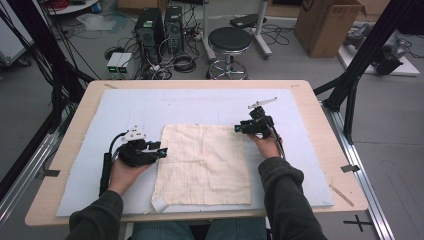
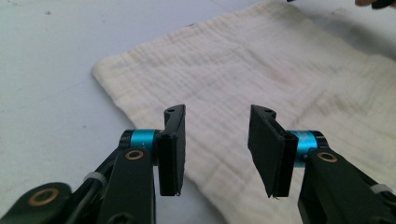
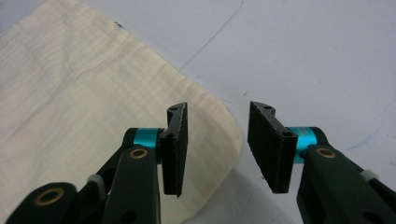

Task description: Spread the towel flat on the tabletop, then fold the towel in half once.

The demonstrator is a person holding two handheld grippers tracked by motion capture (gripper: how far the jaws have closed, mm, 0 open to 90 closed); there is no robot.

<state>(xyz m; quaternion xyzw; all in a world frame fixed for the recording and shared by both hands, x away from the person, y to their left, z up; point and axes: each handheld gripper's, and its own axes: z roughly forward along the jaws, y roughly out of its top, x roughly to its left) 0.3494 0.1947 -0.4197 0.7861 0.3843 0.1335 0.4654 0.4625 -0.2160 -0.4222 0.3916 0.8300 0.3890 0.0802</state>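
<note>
In the middle of the desk [image 1: 75,125] lies the cream cloth [image 1: 205,162]; my left gripper [image 2: 217,149] hovers spread at its left edge, my right gripper [image 3: 217,147] spread at its far-right corner, both empty.

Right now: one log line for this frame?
left gripper open at left edge of cream woven cloth | right gripper open at far right corner | cloth flat

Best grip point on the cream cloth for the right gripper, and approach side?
Probably the cloth's far right corner, approached from its right edge. The cloth lies flat; that rounded corner sits just ahead of the right gripper, whose jaws stand open over it.
</note>
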